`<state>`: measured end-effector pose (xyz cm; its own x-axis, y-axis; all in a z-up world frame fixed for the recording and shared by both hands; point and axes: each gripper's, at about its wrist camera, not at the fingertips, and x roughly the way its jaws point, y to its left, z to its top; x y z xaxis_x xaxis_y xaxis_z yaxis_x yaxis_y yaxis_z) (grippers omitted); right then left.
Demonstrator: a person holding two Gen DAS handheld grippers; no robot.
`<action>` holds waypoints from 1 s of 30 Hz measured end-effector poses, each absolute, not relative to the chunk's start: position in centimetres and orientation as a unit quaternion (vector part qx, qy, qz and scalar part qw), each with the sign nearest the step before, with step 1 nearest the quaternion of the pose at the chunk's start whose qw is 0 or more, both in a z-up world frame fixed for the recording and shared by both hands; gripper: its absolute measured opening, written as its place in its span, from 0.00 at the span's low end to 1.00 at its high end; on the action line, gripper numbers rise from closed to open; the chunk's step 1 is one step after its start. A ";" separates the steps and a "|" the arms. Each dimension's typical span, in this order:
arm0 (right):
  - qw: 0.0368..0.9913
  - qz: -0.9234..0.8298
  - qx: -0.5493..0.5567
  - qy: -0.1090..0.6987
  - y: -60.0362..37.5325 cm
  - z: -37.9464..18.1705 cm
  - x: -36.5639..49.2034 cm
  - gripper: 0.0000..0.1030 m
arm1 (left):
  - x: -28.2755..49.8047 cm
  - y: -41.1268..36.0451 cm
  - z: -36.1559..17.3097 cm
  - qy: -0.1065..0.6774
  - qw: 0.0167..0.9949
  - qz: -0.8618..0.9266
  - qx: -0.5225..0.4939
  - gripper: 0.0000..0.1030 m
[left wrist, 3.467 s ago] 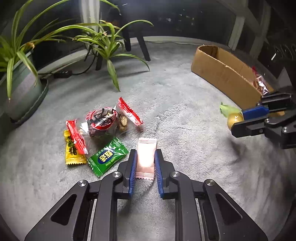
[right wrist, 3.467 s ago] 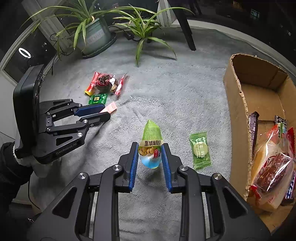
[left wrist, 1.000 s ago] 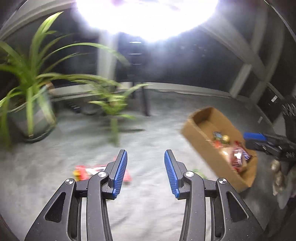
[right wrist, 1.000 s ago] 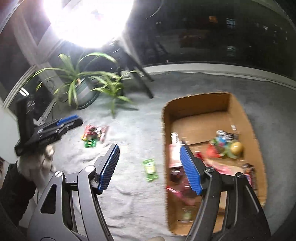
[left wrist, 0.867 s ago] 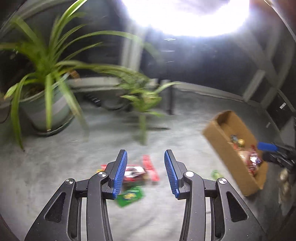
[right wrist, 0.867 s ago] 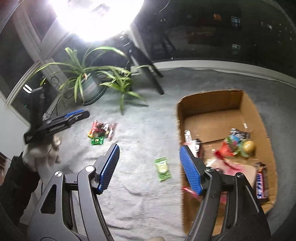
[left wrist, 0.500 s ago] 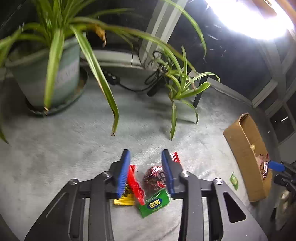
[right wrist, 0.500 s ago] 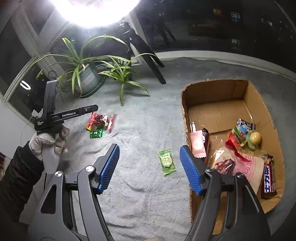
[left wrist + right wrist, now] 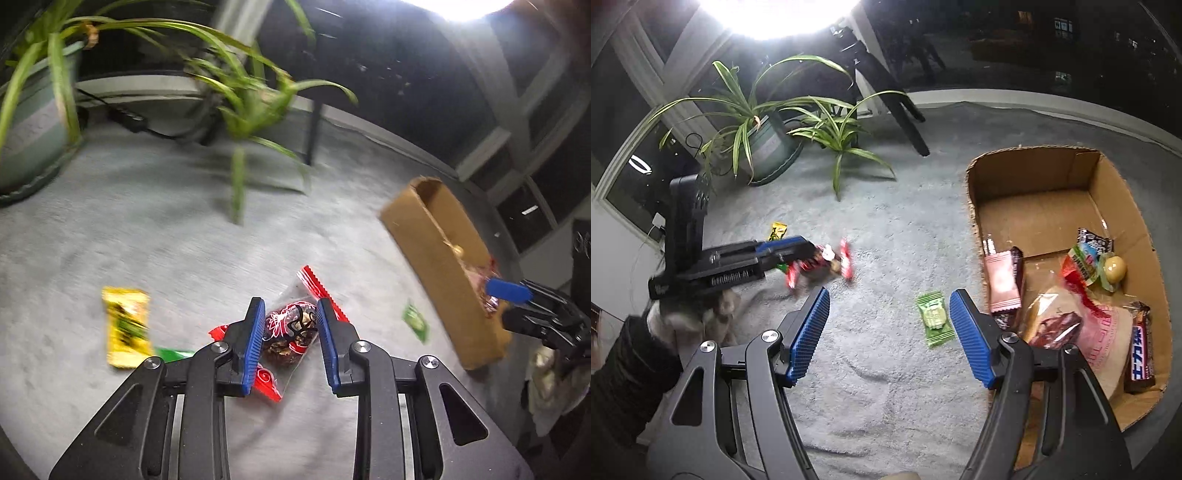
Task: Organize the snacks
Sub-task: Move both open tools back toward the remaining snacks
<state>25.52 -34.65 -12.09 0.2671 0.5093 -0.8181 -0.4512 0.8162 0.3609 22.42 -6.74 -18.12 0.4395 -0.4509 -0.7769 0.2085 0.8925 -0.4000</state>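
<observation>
In the left wrist view, the left tool (image 9: 289,325) was narrowed around the red packet (image 9: 291,332), which lay on the carpet (image 9: 166,229) between its pads; whether they pressed it I could not tell. A yellow packet (image 9: 127,326) and a green packet (image 9: 171,354) lay close by, so a slanted pinch might snag a neighbour or slip off the crinkly film. In the right wrist view, the right tool (image 9: 888,332) hung wide and empty above a green candy (image 9: 934,319), just beside the box (image 9: 1034,173), which already held several snacks. The room was dark, with plants (image 9: 768,125) under one harsh lamp.
</observation>
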 end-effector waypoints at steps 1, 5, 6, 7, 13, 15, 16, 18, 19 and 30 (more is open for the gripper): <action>0.795 0.303 0.028 0.525 -34.5 -12.1 25.5 0.68 | 22.0 -7.3 -18.2 0.490 0.839 -0.201 -0.126 0.26; 0.789 0.307 0.032 0.531 -34.1 -12.6 25.5 0.68 | 20.0 -8.9 -18.4 0.489 0.835 -0.216 -0.129 0.26; 0.788 0.309 0.035 0.532 -34.0 -12.7 25.4 0.68 | 19.5 -9.2 -18.5 0.490 0.834 -0.217 -0.131 0.26; 0.785 0.310 0.039 0.534 -33.9 -12.9 25.4 0.68 | 19.1 -9.4 -18.6 0.489 0.833 -0.219 -0.135 0.26; 0.779 0.318 0.050 0.539 -32.9 -13.5 25.5 0.68 | 17.3 -8.4 -17.3 0.471 0.851 -0.199 -0.119 0.27; 0.776 0.323 0.052 0.539 -32.3 -13.6 25.6 0.68 | 16.8 -7.2 -16.4 0.455 0.865 -0.179 -0.114 0.27; 0.775 0.325 0.053 0.539 -32.1 -13.7 25.6 0.68 | 16.6 -6.5 -16.0 0.447 0.872 -0.168 -0.107 0.27; 0.769 0.333 0.054 0.544 -31.2 -14.1 25.6 0.68 | 16.3 -5.0 -15.7 0.443 0.880 -0.145 -0.091 0.27; 0.766 0.336 0.054 0.545 -30.8 -14.2 25.5 0.68 | 16.4 -4.3 -15.8 0.445 0.880 -0.139 -0.090 0.27; 0.745 0.337 0.027 0.574 -26.3 -17.0 25.8 0.68 | 18.5 1.2 -17.6 0.460 0.877 -0.067 -0.120 0.33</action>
